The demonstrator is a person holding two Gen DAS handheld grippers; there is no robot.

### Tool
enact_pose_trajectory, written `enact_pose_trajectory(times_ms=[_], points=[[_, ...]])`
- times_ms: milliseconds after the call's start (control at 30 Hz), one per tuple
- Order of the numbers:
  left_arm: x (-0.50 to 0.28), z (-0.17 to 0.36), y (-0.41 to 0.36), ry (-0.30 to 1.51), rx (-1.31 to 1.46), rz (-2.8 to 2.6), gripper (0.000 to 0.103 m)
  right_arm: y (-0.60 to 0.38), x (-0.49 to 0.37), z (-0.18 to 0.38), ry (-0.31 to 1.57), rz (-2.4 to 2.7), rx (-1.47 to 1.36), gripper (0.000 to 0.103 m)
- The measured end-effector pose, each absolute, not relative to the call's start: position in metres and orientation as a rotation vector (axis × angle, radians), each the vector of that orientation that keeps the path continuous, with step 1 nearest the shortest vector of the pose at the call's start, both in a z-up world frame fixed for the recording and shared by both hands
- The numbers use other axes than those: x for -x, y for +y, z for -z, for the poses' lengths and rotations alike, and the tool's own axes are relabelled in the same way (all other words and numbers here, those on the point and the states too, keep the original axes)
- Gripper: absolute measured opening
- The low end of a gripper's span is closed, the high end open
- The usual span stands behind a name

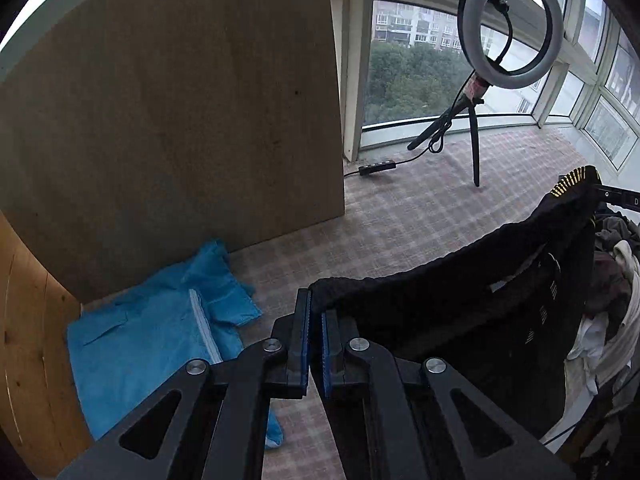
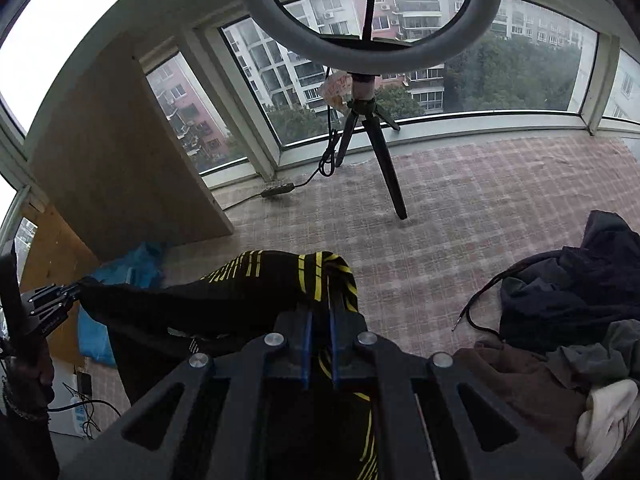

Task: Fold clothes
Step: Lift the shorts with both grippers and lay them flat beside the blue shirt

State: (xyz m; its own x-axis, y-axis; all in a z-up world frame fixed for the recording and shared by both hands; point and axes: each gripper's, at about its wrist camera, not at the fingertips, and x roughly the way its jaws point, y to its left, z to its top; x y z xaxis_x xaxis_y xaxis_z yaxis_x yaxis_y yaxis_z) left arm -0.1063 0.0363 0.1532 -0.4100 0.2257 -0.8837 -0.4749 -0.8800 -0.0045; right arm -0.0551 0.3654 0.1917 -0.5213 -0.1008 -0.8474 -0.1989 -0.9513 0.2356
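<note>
A black garment with yellow stripes (image 1: 460, 308) hangs stretched between my two grippers above the checked cloth surface. My left gripper (image 1: 316, 300) is shut on one black corner of it. My right gripper (image 2: 320, 308) is shut on the yellow-striped edge (image 2: 316, 276); that gripper also shows at the far right of the left wrist view (image 1: 612, 194). The left gripper shows at the left of the right wrist view (image 2: 74, 290). The garment sags in the middle and its lower part hangs out of sight.
A folded blue garment (image 1: 152, 344) lies at the left by a tall board (image 1: 172, 120). A pile of unfolded clothes (image 2: 560, 320) sits at the right. A ring light on a tripod (image 2: 368, 128) stands by the window, its cable and switch (image 2: 278, 191) on the cloth.
</note>
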Motion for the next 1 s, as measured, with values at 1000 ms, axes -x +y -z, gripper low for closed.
enact_pose_trajectory(times_ms=[1000], points=[[0.125, -0.05, 0.036, 0.514, 1.332, -2.083, 0.037, 0.382, 0.104, -0.06, 0.221, -2.688, 1.883, 0.029]])
